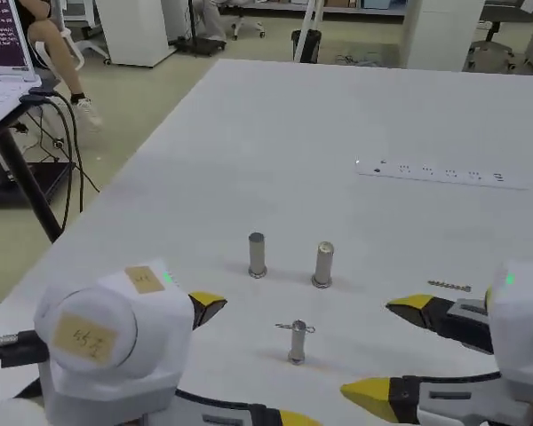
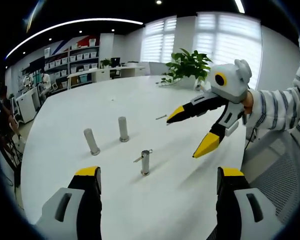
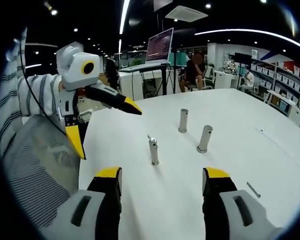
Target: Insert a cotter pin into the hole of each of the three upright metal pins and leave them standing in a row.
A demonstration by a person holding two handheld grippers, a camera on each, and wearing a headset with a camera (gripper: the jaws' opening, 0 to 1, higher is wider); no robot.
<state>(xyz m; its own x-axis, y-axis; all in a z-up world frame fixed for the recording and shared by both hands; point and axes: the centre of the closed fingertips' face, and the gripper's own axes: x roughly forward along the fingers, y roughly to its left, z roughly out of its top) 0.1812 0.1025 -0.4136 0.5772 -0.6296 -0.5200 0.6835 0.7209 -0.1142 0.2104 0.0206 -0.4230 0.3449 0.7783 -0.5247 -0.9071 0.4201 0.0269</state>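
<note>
Spread wide, empty: left yellow-tipped gripper (image 3: 109,131) and right yellow-tipped gripper (image 2: 184,137). Flat on white table (image 1: 338,133), right of the already-pinned short upright steel pin (image 1: 297,342): slim grey loose cotter pin (image 1: 449,286), long axis running left-right, far nearer the right one.

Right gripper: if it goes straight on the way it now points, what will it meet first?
Probably the nearest upright pin, the one with a cotter pin through it: it stands almost on the midline between the open jaws of the right gripper. Depth is unclear, so it might just miss.
</note>
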